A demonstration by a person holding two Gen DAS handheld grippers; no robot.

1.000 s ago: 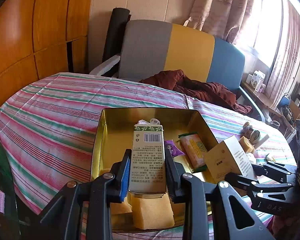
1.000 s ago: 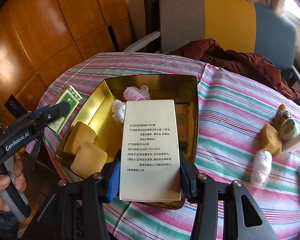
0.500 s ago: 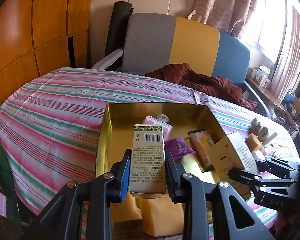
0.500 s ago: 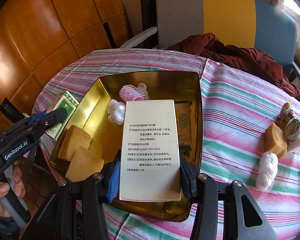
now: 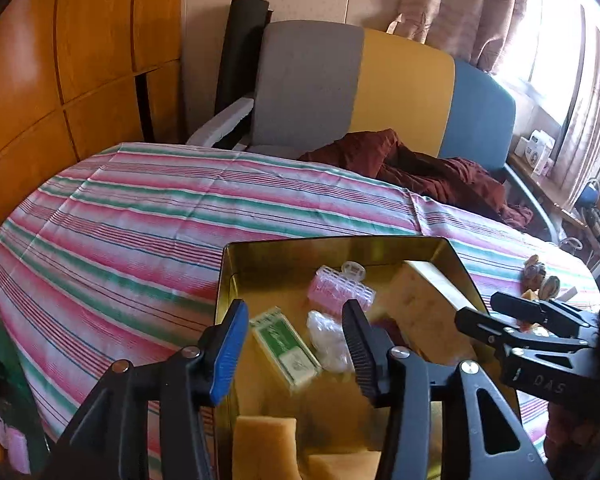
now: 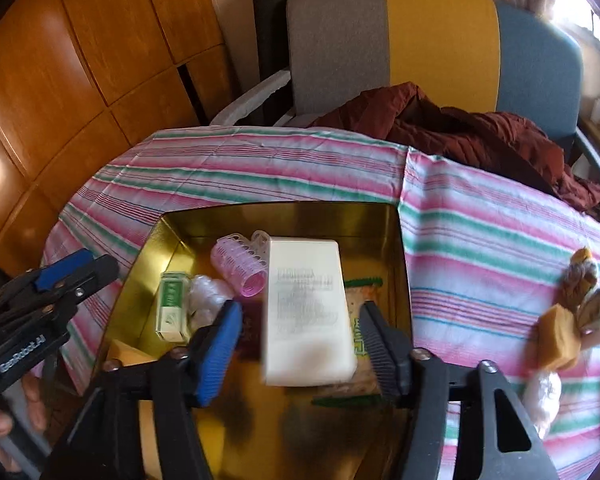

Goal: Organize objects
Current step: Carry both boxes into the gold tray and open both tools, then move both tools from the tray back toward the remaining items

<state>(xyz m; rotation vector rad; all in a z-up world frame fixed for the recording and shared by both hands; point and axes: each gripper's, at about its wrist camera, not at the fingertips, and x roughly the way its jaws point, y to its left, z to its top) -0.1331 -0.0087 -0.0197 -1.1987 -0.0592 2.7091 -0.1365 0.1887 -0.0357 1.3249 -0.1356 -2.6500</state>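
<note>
A gold tin tray (image 5: 340, 242) (image 6: 280, 208) sits on the striped tablecloth. My left gripper (image 5: 294, 312) hangs over the tray's near left part, its jaws opening. The green-and-white box (image 5: 286, 346) (image 6: 172, 306) lies loose on the tray floor below them. My right gripper (image 6: 300, 312) is over the tray's right half with its jaws opening. The cream box (image 6: 306, 312) (image 5: 420, 308) is blurred between the pads and touches neither. Each gripper shows in the other's view, the right gripper (image 5: 532, 320) and the left gripper (image 6: 60, 276).
A pink hair roller (image 6: 240, 264), a clear wrapped bundle (image 6: 206, 296), snack packets and yellow sponges (image 5: 264, 444) also lie in the tray. Loose small items (image 6: 572, 320) sit on the cloth at right. A chair (image 6: 420, 40) with a maroon cloth (image 6: 480, 136) stands behind the table.
Both grippers moved forward over the tray and their jaws spread apart. The green-and-white box dropped from the left jaws onto the tray floor. The cream box came free of the right pads.
</note>
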